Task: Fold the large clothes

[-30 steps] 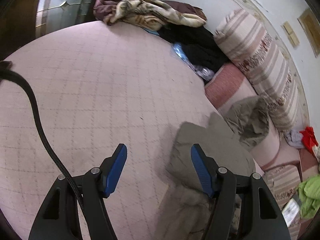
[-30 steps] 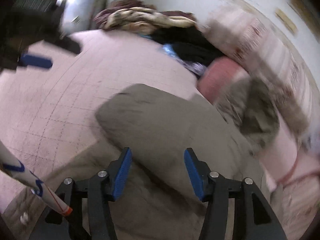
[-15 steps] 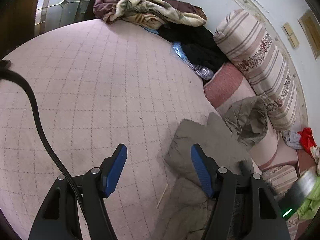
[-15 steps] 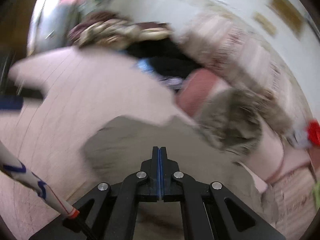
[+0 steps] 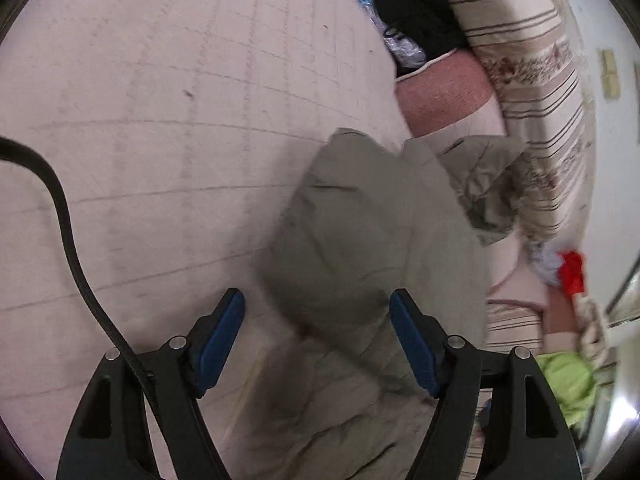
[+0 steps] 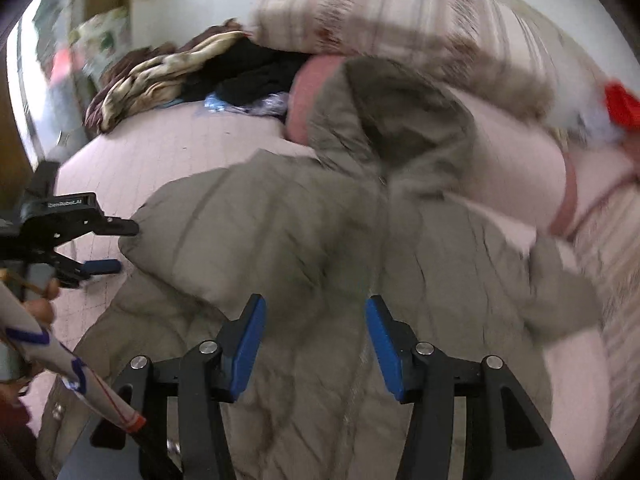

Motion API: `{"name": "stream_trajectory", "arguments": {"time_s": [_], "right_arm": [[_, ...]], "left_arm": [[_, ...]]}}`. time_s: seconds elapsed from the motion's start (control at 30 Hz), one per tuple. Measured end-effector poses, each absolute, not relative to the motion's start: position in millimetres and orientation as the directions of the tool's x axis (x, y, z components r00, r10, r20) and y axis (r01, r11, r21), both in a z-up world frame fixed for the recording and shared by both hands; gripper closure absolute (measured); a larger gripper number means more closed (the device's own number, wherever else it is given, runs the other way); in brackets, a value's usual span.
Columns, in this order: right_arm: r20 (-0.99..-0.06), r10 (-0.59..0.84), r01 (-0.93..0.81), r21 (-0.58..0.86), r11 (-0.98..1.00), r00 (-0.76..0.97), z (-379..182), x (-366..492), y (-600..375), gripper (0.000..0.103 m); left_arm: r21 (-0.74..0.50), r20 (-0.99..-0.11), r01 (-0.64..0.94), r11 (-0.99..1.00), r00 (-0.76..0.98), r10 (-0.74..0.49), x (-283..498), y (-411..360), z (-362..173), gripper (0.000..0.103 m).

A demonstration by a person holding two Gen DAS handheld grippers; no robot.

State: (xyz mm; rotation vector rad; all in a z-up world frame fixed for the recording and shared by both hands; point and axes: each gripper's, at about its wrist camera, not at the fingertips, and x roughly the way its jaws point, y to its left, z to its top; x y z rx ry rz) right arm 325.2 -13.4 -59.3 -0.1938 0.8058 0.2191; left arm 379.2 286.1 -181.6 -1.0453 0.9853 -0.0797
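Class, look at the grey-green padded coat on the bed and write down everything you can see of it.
The padded coat is a dull grey-green, quilted and puffy, apparently a down-filled jacket. Its hood, edged with brownish fur trim, lies up against the pink pillow. One sleeve is folded across the body; a zip line runs down the front. It lies spread on the pink checked bedsheet. Neither gripper holds it: both hover above it with fingers apart.

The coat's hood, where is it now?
In the right wrist view, the hood lies above centre, propped against the pink pillow below the striped bolster.
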Motion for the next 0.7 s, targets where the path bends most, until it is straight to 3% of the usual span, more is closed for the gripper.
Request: {"name": "stream_trajectory", "arguments": {"time_s": [0.07, 0.1, 0.2, 0.47, 0.7], "right_arm": [[-0.732, 0.112, -0.234, -0.066, 0.97, 0.672, -63.1, 320.3, -34.3, 0.047], [-0.729, 0.105, -0.221, -0.065, 0.973, 0.676, -64.6, 316.1, -43.4, 0.047], [-0.717, 0.068, -0.179, -0.081, 0.98, 0.694, -70.4, 308.0, -69.3, 0.047], [-0.705, 0.044, -0.055, 0.007, 0.998, 0.708, -84.3, 304.1, -153.5, 0.048], [-0.699, 0.064, 0.024, 0.115, 0.993, 0.712, -94.3, 298.6, -210.0, 0.049]], "left_arm": [[-0.781, -0.608, -0.348, 0.519, 0.613, -0.504, 385.4, 284.3, -177.9, 0.035], [-0.776, -0.612, -0.348, 0.527, 0.618, -0.493, 388.0, 282.7, -174.1, 0.053], [-0.744, -0.636, -0.329, 0.581, 0.615, -0.465, 394.4, 271.2, -153.6, 0.079], [-0.489, -0.719, -0.221, 0.844, 0.649, -0.247, 395.9, 196.9, -58.7, 0.084], [-0.478, -0.704, -0.054, 0.877, 0.621, -0.345, 411.0, 102.6, -25.9, 0.085]]}}
